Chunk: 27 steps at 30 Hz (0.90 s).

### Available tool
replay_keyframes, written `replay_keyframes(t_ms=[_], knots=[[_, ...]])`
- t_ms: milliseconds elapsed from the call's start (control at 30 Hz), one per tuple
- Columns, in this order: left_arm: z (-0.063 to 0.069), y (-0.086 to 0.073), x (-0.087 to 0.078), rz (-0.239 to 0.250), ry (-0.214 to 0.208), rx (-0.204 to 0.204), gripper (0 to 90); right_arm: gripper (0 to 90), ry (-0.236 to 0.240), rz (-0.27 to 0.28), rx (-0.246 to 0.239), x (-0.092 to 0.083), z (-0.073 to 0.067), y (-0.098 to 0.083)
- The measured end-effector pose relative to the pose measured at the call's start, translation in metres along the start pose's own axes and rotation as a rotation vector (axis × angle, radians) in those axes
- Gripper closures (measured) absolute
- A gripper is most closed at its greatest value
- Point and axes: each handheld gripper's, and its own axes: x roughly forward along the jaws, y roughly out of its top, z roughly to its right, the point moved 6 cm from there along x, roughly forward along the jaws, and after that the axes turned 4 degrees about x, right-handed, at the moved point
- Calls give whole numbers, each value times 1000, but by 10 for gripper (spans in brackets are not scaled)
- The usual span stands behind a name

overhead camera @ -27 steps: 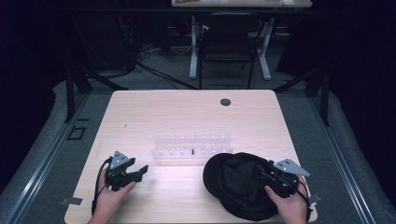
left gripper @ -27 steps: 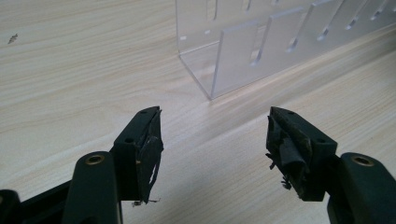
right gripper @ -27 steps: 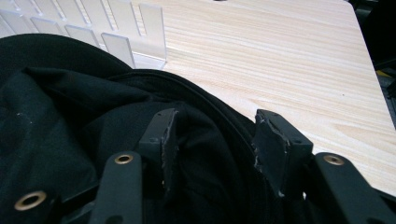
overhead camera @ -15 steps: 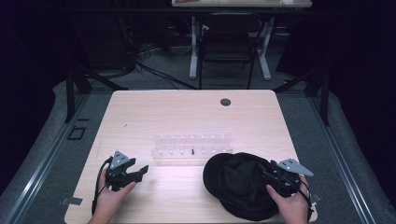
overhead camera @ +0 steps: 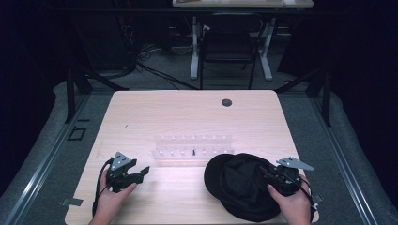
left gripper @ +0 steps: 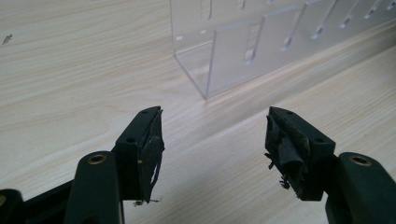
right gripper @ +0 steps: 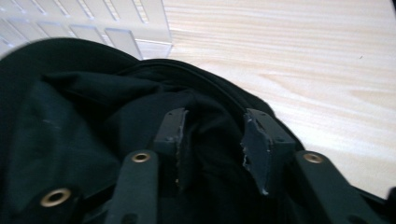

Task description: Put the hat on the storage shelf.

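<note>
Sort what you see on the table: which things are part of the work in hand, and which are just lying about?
In use: black cap; right claw, jaws standing around a fold of the cap.

Lying about: clear rack; left claw, open over bare table; round hole near the far edge.

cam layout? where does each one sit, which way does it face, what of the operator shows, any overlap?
High view: above the person's side, looking forward and down on the table; both hands, left gripper, right gripper.
Left gripper view: on that gripper, looking past its open jaws at the clear rack.
Right gripper view: on that gripper, jaws over the black hat.
Shared: the rack and the hat also show in the high view.
</note>
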Motion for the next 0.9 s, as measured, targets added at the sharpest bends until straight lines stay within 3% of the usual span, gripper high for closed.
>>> replay_keyframes(t_ms=[167,200,267,467,633,900], knots=[[3,0,1,-3,-6,11,375,625,34,-57,49,-7,-5,2],[5,0,2,-4,-10,18,376,638,50,-97,65,-9,-6,2],[6,0,2,-8,-14,25,376,655,57,-128,77,-10,-6,2],[8,1,2,-8,-18,27,378,664,46,-225,83,-12,-5,-1],[8,0,2,-7,-20,28,383,661,30,-260,82,-22,2,3],[10,0,2,-11,-21,40,385,661,-23,-320,152,-38,28,5]])
